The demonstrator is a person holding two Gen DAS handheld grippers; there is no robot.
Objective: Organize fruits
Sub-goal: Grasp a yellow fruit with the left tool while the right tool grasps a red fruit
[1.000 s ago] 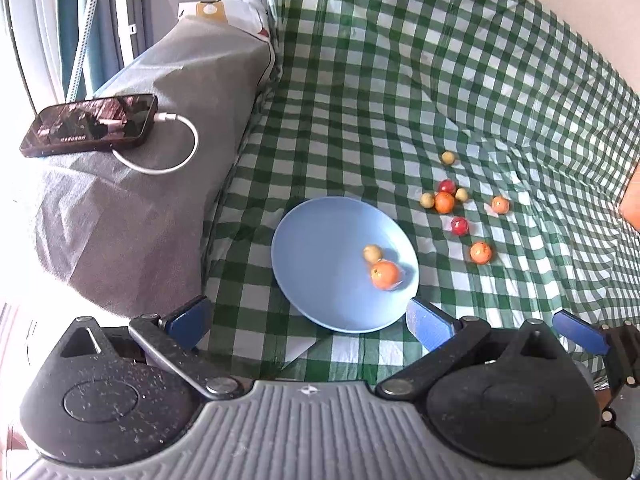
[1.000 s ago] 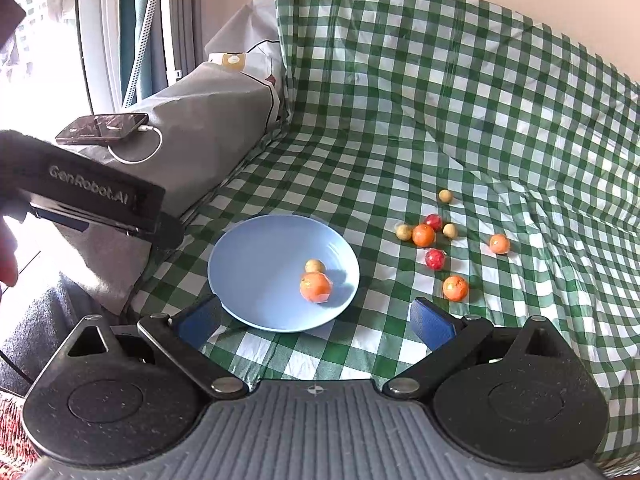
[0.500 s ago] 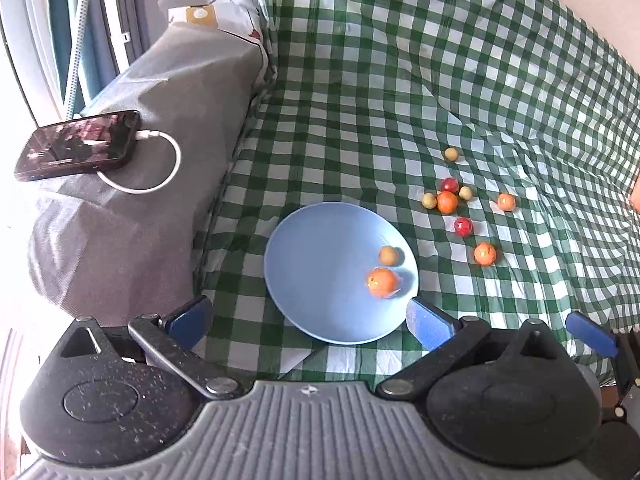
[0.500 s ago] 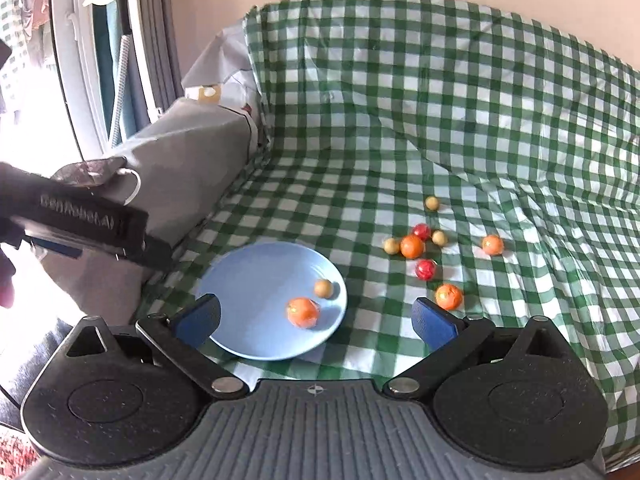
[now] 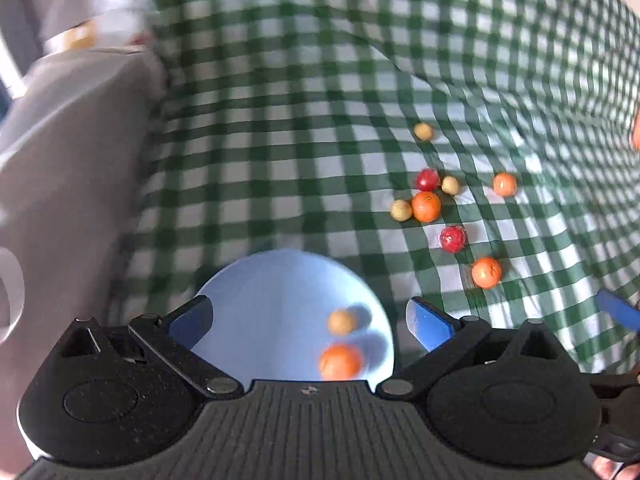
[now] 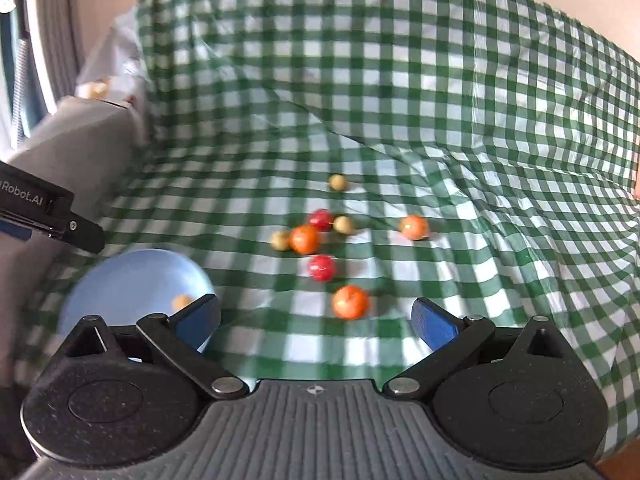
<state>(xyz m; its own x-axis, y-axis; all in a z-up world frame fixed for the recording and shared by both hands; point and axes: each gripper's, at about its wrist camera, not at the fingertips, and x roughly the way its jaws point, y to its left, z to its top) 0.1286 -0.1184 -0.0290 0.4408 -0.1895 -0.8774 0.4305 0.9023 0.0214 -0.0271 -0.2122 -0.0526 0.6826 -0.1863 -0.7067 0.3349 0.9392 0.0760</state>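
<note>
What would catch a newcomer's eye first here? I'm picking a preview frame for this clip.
The green checked cloth fills both views, and a scatter of small orange, red and tan fruits lies at its middle. At the near left sits a pale blue plate that holds an orange fruit and a tan one. The open right gripper faces the nearest loose orange fruit.

Black hand-held gripper [image 6: 316, 316], 2 blue finger pads [image 6: 434, 326], ribbed grey body, round silver pivot screws
</note>
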